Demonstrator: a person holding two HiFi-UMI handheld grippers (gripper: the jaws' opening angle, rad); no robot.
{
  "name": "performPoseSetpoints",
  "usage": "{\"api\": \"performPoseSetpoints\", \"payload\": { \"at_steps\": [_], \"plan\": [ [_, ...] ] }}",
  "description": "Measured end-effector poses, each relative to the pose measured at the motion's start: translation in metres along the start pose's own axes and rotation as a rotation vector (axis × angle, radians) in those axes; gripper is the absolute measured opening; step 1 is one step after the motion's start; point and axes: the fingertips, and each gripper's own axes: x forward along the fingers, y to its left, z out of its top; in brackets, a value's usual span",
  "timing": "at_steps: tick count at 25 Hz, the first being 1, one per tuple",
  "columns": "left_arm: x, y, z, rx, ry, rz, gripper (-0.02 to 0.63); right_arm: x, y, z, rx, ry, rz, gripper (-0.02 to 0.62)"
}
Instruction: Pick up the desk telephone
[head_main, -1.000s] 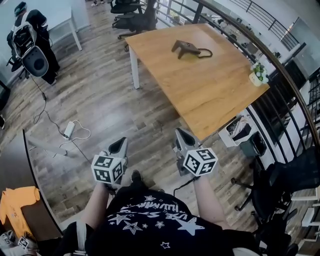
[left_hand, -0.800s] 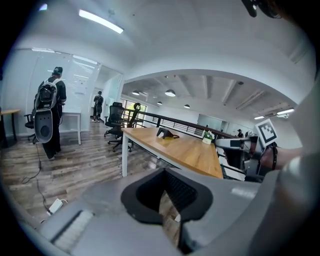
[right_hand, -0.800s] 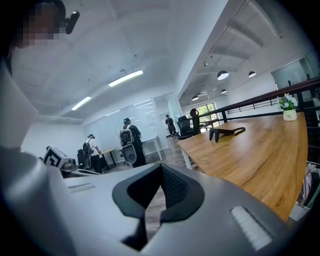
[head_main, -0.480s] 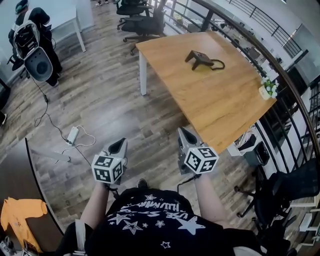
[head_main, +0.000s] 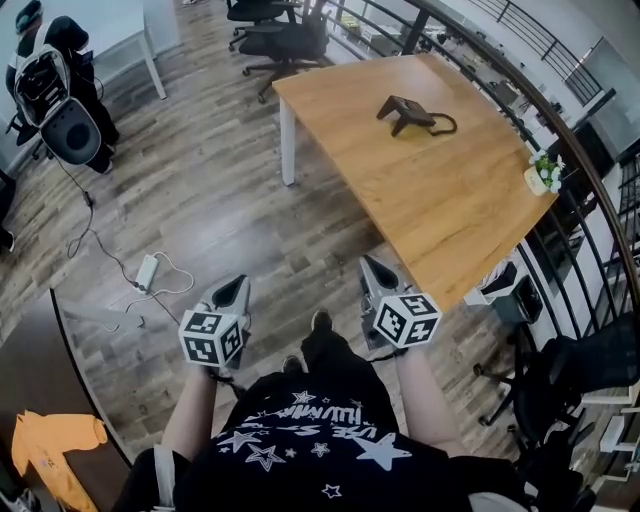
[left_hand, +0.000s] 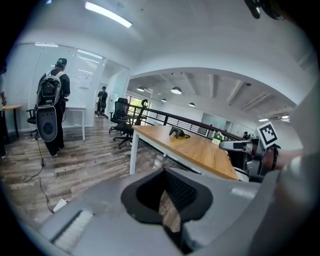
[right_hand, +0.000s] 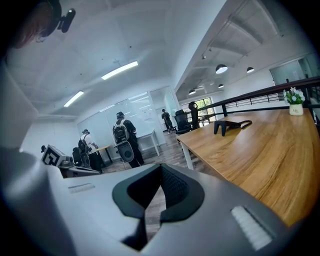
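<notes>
Holding left gripper (head_main: 234, 290) and right gripper (head_main: 374, 270) low, fingers (left_hand: 182, 192) pressed together and empty, we judge the desk telephone (head_main: 405, 110) out of reach.

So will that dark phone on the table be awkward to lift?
Probably rigid: the desk telephone looks like a hard wedge-shaped shell. Its looped cord is likely floppy and may trail or drag. It seems small on the table, so probably light.

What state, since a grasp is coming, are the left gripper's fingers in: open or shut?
Shut: on the left gripper, the fingers meet with nothing between them.
</notes>
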Motion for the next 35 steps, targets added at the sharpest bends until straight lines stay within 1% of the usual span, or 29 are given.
{"api": "performPoseSetpoints", "payload": {
  "at_steps": [4, 7, 13, 16, 19, 24, 31, 35],
  "plan": [
    [0.01, 0.008, 0.008, -0.031, -0.01, 0.0, 0.002, 0.022, -0.002, 0.004, -0.008, 0.013, 0.022, 0.0],
    [0.02, 0.018, 0.02, -0.04, -0.026, 0.019, 0.002, 0.047, -0.004, 0.009, -0.006, 0.019, 0.045, 0.0],
    [0.046, 0.047, 0.049, -0.035, -0.02, 0.054, 0.002, 0.102, -0.01, 0.04, 0.0, 0.004, 0.098, 0.0],
    [0.065, 0.061, 0.064, -0.061, -0.023, 0.061, 0.002, 0.124, -0.02, 0.054, -0.006, 0.002, 0.108, 0.0],
    [0.087, 0.067, 0.086, -0.083, -0.04, 0.062, 0.002, 0.141, -0.042, 0.069, -0.004, 0.004, 0.096, 0.0],
    [0.129, 0.073, 0.122, -0.075, -0.047, 0.051, 0.002, 0.161, -0.081, 0.097, 0.012, -0.008, 0.051, 0.0],
    [0.186, 0.054, 0.147, -0.042, -0.004, -0.013, 0.002, 0.18, -0.135, 0.123, 0.041, -0.024, 0.001, 0.0],
    [0.21, 0.05, 0.16, -0.029, 0.012, -0.021, 0.002, 0.186, -0.165, 0.134, 0.064, -0.034, -0.026, 0.0]
  ]
}}
